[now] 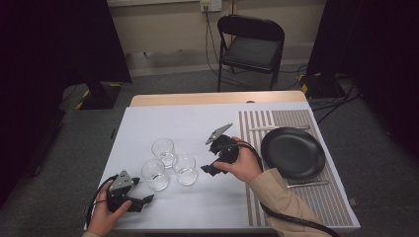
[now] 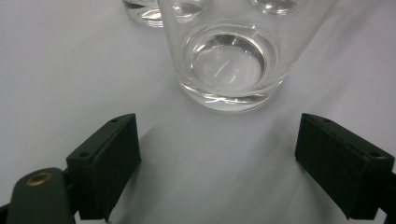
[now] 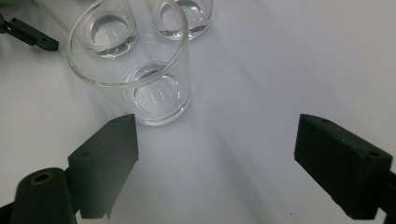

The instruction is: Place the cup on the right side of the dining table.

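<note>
3 empty glasses btwn 2 grippers, left & right, both w/ jaws apart, holding nothing.

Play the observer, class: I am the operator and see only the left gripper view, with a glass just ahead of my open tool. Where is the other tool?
Observer: The right tool is held to the right of the three glasses, jaws open toward the nearest glass.
Operator: What lies further right?
Observer: A black plate on a striped placemat.
Operator: Anything beyond the table?
Observer: A black folding chair stands past the far edge.
</note>
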{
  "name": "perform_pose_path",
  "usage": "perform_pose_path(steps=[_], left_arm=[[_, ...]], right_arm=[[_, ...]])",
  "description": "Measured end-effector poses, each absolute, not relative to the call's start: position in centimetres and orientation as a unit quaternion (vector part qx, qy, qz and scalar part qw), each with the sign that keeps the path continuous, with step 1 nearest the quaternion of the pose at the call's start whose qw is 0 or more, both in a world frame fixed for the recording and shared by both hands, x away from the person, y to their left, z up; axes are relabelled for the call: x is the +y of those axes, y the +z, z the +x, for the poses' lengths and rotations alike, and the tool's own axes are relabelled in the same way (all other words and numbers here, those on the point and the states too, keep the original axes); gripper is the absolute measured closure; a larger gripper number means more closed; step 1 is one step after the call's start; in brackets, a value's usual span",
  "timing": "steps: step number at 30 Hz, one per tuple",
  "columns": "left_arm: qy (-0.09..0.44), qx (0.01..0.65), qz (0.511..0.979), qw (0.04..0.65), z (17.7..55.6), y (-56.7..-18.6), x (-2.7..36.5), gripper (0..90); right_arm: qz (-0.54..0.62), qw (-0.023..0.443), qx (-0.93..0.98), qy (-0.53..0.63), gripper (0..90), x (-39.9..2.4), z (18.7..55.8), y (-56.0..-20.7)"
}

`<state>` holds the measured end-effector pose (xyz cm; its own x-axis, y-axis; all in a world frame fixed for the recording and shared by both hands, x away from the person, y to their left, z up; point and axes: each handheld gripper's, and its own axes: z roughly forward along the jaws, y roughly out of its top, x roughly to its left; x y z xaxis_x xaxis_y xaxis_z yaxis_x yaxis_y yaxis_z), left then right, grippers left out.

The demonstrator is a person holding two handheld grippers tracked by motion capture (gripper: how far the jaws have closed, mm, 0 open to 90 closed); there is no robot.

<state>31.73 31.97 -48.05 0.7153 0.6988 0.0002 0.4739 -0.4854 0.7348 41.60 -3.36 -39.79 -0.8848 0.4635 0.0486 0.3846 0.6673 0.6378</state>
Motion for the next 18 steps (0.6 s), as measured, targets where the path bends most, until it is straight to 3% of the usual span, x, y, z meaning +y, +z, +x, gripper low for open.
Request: perform_pose_path(steps=[18], left_arm=[[0.152, 0.345, 0.848, 0.371, 31.73, -48.05, 31.98, 13.1]], right_arm=[[0.23, 0.059, 0.909, 0.344, 13.2, -2.54, 41.99, -39.11]])
